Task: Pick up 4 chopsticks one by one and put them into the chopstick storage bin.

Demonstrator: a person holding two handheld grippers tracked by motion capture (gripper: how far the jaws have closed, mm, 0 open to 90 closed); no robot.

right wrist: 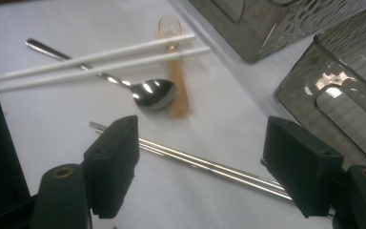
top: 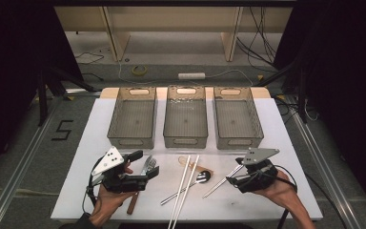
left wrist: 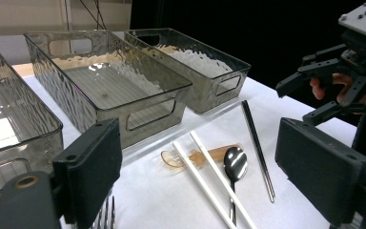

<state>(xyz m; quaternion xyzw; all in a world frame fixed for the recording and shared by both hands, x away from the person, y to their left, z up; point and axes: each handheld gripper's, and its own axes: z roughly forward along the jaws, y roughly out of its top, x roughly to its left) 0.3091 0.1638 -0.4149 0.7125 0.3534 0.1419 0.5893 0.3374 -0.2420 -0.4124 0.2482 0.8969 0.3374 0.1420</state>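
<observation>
The pair of slim silver metal chopsticks (right wrist: 205, 164) lies flat on the white table (top: 276, 143) directly under the right tool (right wrist: 200, 167), whose two black jaws stand wide apart, one on each side of the pair, with nothing gripped; the right hand is by far the nearer. In the high view the pair's (top: 221, 181) long axis runs on a slant, the near tips pointing toward the person's left and the far ends toward the right-hand grey clear plastic bin (top: 237, 119). The left tool (top: 143, 167) also stands open and empty, over a metal fork (top: 147, 164).
</observation>
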